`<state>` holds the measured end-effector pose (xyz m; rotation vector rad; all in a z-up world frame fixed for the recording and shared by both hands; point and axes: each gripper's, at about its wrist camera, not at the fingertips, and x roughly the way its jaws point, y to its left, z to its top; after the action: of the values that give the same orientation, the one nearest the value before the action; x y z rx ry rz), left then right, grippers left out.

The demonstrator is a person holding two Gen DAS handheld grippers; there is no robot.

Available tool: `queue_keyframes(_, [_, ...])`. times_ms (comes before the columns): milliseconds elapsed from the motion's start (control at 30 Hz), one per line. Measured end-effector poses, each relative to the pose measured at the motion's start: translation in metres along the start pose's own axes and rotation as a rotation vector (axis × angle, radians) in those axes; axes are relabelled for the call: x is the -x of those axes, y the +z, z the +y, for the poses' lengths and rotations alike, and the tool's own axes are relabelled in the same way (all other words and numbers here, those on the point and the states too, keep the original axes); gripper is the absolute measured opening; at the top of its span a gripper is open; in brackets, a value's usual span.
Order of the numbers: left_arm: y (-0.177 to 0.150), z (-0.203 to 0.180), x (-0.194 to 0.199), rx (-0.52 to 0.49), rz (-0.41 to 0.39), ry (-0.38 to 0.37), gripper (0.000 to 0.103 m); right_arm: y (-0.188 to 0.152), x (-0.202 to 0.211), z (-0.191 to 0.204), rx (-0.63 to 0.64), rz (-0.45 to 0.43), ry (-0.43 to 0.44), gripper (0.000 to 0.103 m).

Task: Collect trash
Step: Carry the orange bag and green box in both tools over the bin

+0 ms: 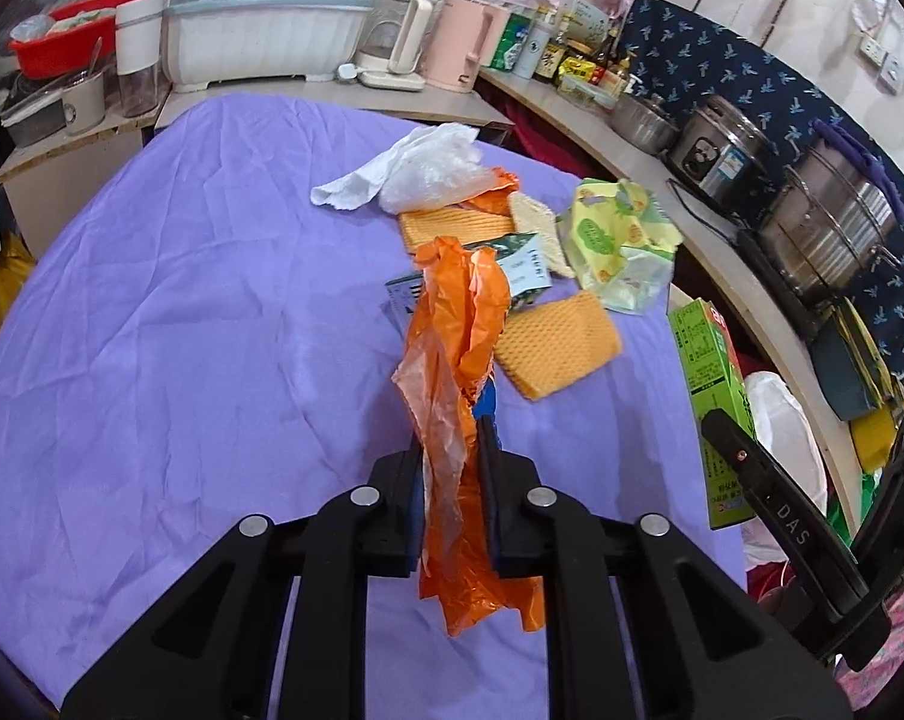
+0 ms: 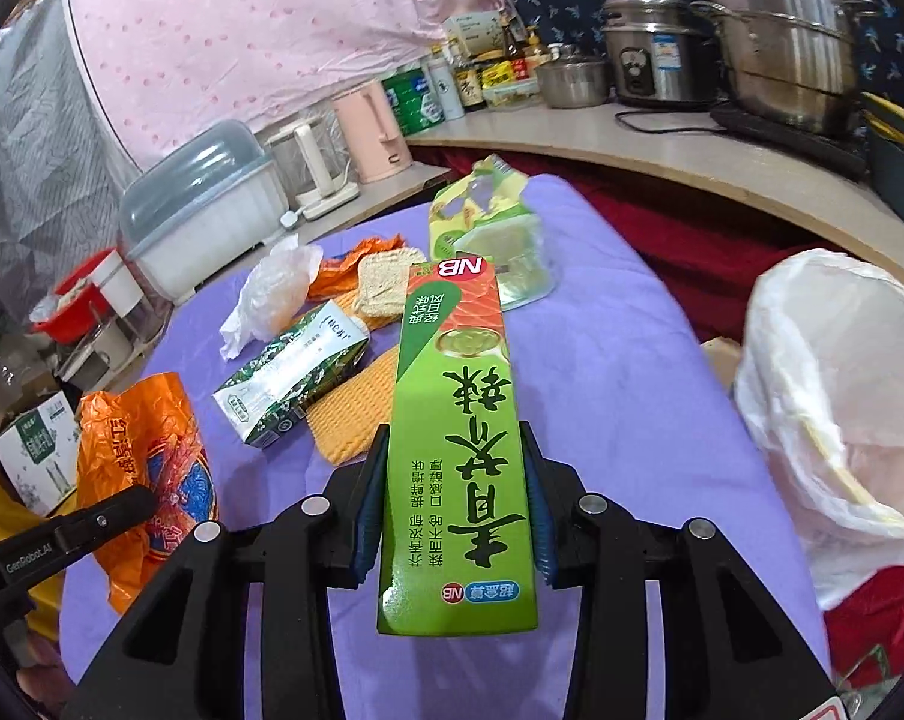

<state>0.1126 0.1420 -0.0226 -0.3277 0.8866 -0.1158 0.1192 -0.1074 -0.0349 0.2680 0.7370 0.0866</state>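
Observation:
My left gripper (image 1: 452,438) is shut on a crumpled orange plastic bag (image 1: 458,324), which hangs lifted above the purple tablecloth (image 1: 182,330). My right gripper (image 2: 455,438) is shut on a long green box (image 2: 458,450), held lengthwise between the blue pads above the cloth. In the right wrist view the orange bag (image 2: 146,450) shows at the left. More trash lies on the cloth: a green-white carton (image 2: 290,378), orange foam nets (image 1: 557,342), a white tissue with clear plastic (image 1: 416,171) and a yellow-green wrapper (image 1: 620,240).
A bin with a white liner (image 2: 836,396) stands off the table's right edge. A curved counter (image 2: 692,156) behind it carries steel pots, a cooker and bottles. A dish rack (image 1: 266,30), kettles and a red basin crowd the far side.

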Motion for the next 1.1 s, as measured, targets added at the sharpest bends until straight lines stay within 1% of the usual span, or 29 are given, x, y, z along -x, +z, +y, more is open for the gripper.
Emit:
queue_keyframes(267, [-0.011, -0.038, 0.032, -0.077, -0.037, -0.050, 0.014, -0.009, 0.057, -0.026, -0.056, -0.073, -0.038, 0.038])
queue_keyframes(467, [-0.021, -0.081, 0.044, -0.161, -0.046, -0.097, 0.014, -0.016, 0.090, -0.056, -0.106, -0.118, -0.073, 0.038])
queue_keyframes(700, [-0.036, -0.135, 0.044, -0.259, -0.033, -0.136, 0.014, -0.022, 0.123, -0.099, -0.167, -0.163, -0.122, 0.038])
queue_keyframes(867, [-0.046, -0.174, 0.039, -0.320, -0.021, -0.169, 0.014, -0.027, 0.143, -0.130, -0.200, -0.189, -0.173, 0.038])
queue_keyframes(1100, [-0.054, -0.236, 0.025, -0.400, -0.002, -0.237, 0.014, -0.036, 0.164, -0.179, -0.266, -0.212, -0.237, 0.038])
